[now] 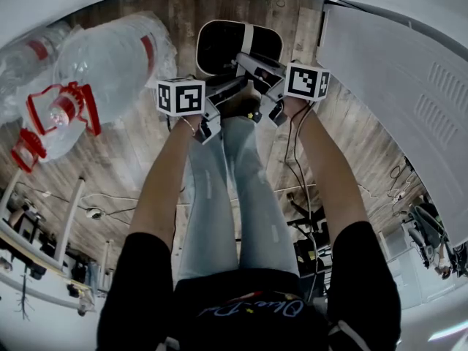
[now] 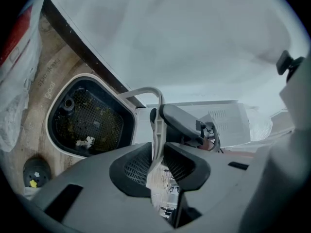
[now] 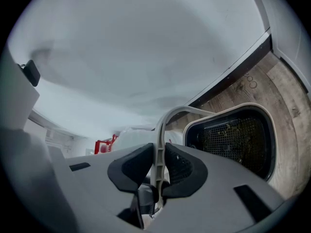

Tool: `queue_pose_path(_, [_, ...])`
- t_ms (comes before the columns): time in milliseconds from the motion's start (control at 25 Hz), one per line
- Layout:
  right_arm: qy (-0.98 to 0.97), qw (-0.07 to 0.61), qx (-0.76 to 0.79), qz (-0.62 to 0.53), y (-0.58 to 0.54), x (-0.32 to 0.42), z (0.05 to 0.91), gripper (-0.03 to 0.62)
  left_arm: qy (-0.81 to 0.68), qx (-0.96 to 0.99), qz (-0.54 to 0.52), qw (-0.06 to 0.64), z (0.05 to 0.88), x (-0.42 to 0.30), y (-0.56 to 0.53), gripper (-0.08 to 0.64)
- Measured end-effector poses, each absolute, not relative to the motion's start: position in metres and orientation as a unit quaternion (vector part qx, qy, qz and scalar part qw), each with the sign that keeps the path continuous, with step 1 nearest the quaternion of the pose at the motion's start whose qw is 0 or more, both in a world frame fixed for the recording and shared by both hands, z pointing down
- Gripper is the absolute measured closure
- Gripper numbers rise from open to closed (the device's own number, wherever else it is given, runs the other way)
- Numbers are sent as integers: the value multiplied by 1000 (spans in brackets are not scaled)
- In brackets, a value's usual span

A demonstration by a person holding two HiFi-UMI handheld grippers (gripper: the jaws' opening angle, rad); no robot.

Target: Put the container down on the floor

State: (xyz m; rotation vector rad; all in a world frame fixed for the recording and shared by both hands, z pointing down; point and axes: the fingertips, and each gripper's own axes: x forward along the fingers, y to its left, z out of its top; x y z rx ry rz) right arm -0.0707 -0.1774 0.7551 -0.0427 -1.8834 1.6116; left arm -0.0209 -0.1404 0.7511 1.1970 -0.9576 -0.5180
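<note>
The container (image 1: 238,46) is a white-rimmed bin with a black mesh inside, over the wooden floor ahead of the person's feet. Its thin white handle (image 2: 156,130) arches up from it. My left gripper (image 2: 156,161) is shut on that handle, with the container (image 2: 90,118) lower left of the jaws. My right gripper (image 3: 159,171) pinches the same handle (image 3: 159,144) from the other side, the container (image 3: 233,137) at its right. In the head view both grippers (image 1: 234,86) (image 1: 257,73) meet over the bin. Whether the bin touches the floor I cannot tell.
Plastic-wrapped water bottles (image 1: 110,64) with red carry handles lie at the left. A white panel (image 1: 395,101) stands close on the right. Cables (image 1: 300,196) trail on the floor by the person's legs. A small black round object (image 2: 36,171) sits beside the container.
</note>
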Motion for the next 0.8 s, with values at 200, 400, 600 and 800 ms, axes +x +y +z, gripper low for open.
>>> queue_pose_path(200, [-711,328,-1,622,-177,-60,760,522,-423,535,-217,698,756,-12,-137,479])
queue_pose_path(400, [-709,341,-8,617,-170,-56,762,522,-421,535,-204,704,759,-8,-132,471])
queue_pose_path(600, [-708,341,-15,618,-165,-51,762,520,-419,535,-192,708,761,-2,-127,468])
queue_pose_path(800, [-710,343,-13,614,-158,-53,763,520,-423,535,-186,708,764,-3,-121,468])
